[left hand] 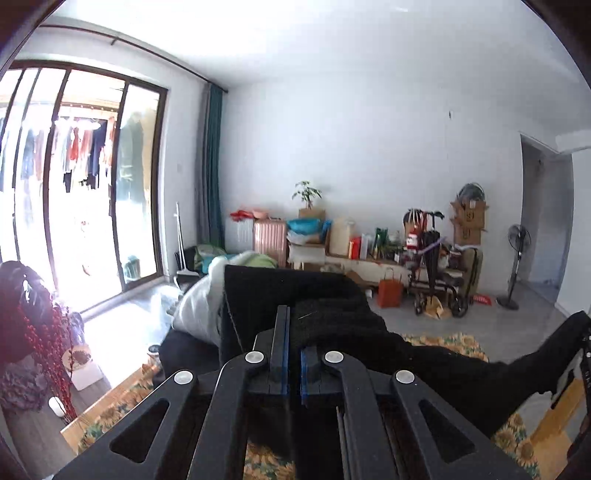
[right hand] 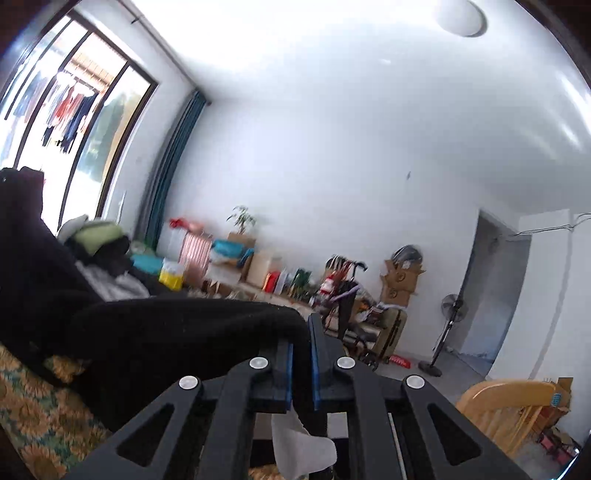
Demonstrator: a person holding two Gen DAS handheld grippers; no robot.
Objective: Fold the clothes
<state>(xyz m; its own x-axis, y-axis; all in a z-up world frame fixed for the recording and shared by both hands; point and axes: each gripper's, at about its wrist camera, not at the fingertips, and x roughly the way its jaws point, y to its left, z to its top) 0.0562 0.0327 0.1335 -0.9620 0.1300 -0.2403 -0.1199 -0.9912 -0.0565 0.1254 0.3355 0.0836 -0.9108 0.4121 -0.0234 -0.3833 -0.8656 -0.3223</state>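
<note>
Lifting a black garment clear of the sunflower-print cloth, left gripper and right gripper each clamped on an edge of it, probably to spread it; next, laying it flat for the fold

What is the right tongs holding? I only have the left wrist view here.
Observer: The right tongs are shut on the black garment; the cloth drapes away to their left.
Operator: Any label showing on that end?
Observer: Yes, a white tag hangs below the right tongs.
Operator: What's beyond them on that side?
Observer: A wooden chair stands at lower right, which your view lacks.
Operator: Anything overhead?
Observer: A round ceiling lamp is at the top of the right wrist view.
</note>
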